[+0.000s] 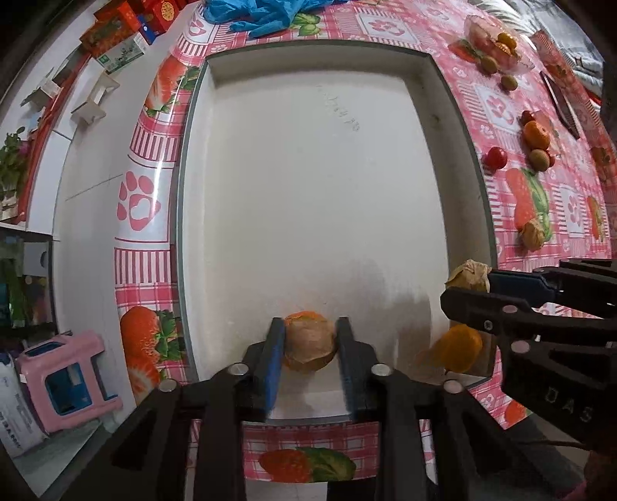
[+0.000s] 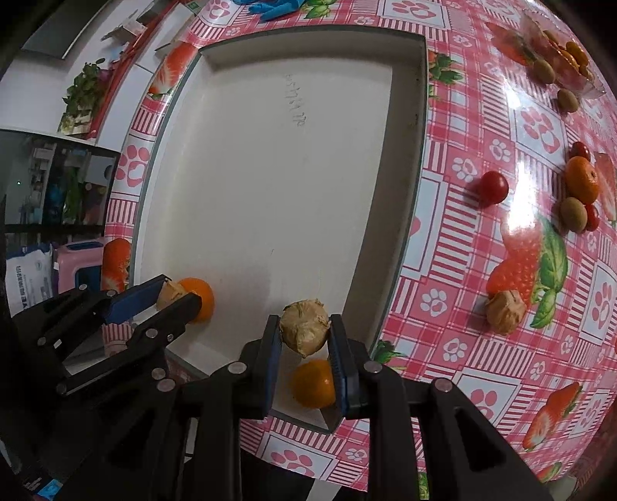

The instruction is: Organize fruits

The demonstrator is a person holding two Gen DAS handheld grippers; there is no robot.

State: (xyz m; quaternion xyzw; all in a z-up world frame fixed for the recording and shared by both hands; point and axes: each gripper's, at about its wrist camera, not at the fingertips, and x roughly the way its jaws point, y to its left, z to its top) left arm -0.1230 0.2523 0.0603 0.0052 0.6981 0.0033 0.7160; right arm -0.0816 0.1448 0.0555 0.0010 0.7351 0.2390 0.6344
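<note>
A white tray [image 1: 308, 173] lies on the pink checked tablecloth. My left gripper [image 1: 310, 327] points straight down into the tray's near end. A husked orange berry [image 1: 308, 347] sits on the tray floor between its spread blue pads, so the gripper is open. At the tray's near right corner my right gripper [image 2: 304, 327] is shut on a closed papery husk fruit [image 2: 304, 331], held just above the floor. Under it lies an orange berry [image 2: 312, 383]. In the left wrist view the right gripper [image 1: 466, 289] reaches in from the right edge.
Right of the tray on the cloth lie a cherry tomato [image 1: 495, 157], a mandarin [image 1: 536, 135], a kiwi [image 1: 538, 158] and another husk fruit [image 1: 534, 233]. A clear bowl [image 1: 493, 42] of fruit stands far right. Blue gloves [image 1: 266, 15] lie beyond the tray; a pink stool [image 1: 65, 374] stands below left.
</note>
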